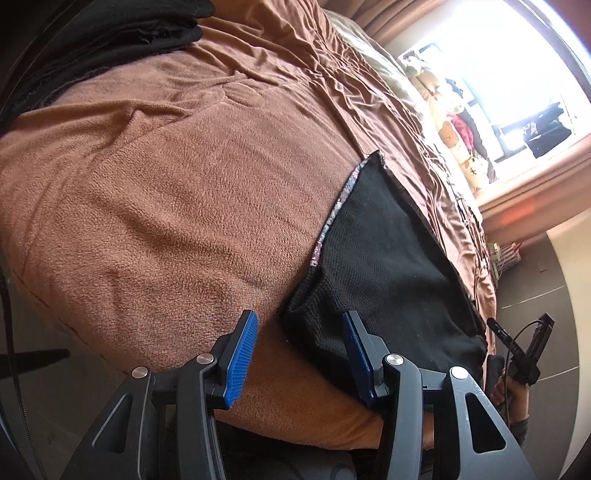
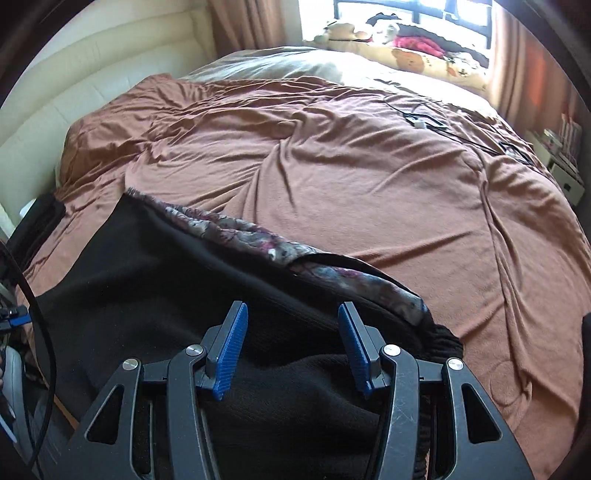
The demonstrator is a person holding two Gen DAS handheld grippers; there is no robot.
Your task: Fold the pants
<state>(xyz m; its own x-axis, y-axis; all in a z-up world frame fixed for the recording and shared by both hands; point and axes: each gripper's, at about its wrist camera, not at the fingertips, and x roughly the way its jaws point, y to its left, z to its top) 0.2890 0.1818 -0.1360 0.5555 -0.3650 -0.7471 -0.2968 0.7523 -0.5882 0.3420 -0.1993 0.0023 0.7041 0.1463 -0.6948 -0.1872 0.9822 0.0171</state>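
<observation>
Right gripper [image 2: 291, 345]: ribbed blue pads, jaws spread wide, nothing between, poised over pants [image 2: 155, 280]. Pants: black knit, flat slab at near bed edge, floral lining strip along far hem. Left gripper [image 1: 301, 354]: jaws apart, empty, beside pants corner. Beyond: fuzzy brown blanket [image 2: 351, 177], wrinkled, broad bare stretch toward window [image 2: 406, 14].

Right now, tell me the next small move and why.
Probably lower the right gripper and shut it on the pants. Both it and the left gripper are open and hold nothing, and the pants lie on the blanket right under the right fingers, floral lining showing.
</observation>
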